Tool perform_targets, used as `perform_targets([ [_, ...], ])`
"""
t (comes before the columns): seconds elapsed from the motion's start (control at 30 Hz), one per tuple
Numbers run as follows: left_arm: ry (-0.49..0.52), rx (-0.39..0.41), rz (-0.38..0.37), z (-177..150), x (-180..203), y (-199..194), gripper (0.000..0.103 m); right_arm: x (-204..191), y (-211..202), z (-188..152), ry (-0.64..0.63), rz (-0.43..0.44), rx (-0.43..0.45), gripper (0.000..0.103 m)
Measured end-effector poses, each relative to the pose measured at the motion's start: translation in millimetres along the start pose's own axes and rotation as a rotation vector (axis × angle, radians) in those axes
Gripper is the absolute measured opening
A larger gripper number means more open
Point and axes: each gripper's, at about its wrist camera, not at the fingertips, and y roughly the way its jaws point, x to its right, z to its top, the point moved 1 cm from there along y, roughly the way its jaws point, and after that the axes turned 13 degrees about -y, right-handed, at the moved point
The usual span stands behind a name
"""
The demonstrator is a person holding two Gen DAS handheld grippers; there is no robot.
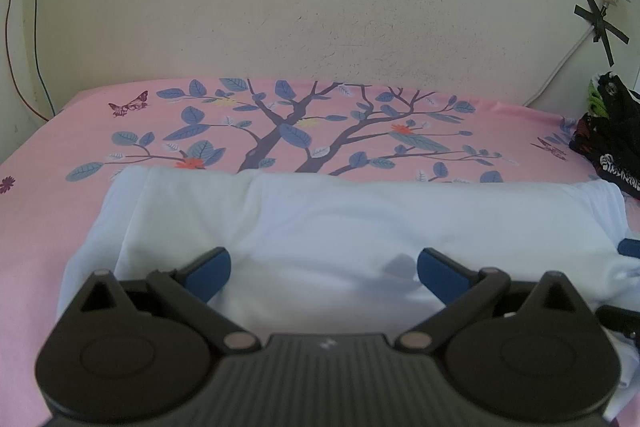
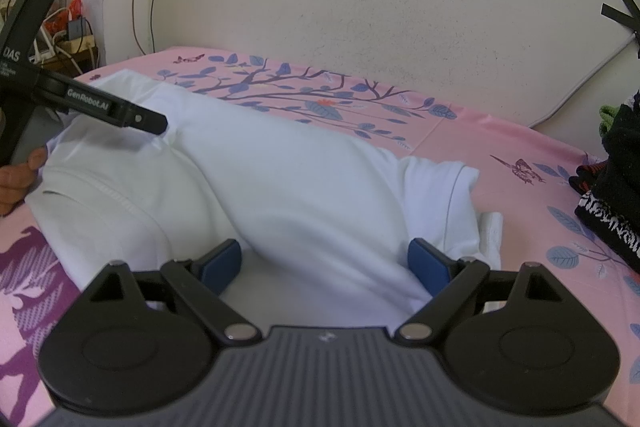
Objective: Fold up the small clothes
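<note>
The white T-shirt (image 2: 280,167) lies folded once along the bed's (image 1: 48,187) near edge, soft, light and floppy. Both the left gripper (image 1: 324,271) and the right gripper (image 2: 324,263) gape wide, holding nothing; pinching the hemmed corners looks best.

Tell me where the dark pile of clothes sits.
The dark pile of clothes sits at the bed's right edge in both views, beyond the white shirt, near the wall.

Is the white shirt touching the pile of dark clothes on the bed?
Apart. The right wrist view shows pink sheet between the white shirt and the dark clothes.
</note>
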Motion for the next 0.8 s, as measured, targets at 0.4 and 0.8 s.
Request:
perform_targets([
  [0.4,-0.002,-0.002,0.0,0.0,0.9,0.4,0.103,0.1,0.1,-0.2,0.0,-0.001,0.0,0.083],
  [0.8,-0.06,0.053,-0.067,1.6,-6.2,-9.7,0.101,64.4,-64.7,-19.2,0.413,0.033,0.136,0.068],
])
